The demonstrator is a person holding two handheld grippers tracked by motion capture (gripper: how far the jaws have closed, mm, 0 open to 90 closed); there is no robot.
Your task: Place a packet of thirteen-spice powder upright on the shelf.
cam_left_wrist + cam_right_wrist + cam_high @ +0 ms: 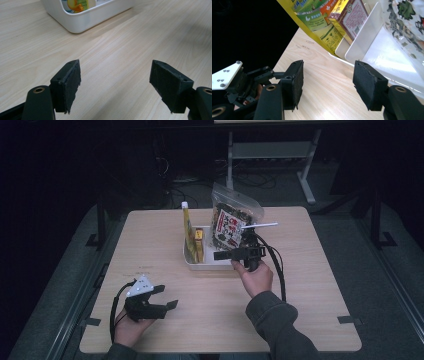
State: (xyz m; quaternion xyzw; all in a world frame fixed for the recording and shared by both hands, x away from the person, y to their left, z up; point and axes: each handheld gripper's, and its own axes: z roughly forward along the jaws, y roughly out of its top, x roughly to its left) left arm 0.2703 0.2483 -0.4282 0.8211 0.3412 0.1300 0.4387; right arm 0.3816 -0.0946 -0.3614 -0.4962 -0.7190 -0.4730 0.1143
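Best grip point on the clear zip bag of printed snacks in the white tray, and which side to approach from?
Take the clear zip bag by its flat top seal edge, coming from above. It stands upright at the right end of the white tray, its lower part behind the tray wall, and only the top rises clear. The right tongs are open, just in front of the tray.

High view is set above the near edge, angled down over the whole table [300, 285]. Both gripper views are held low and close over the wood; the white tray [210, 265] [82, 22] [362, 42] is shared by all.
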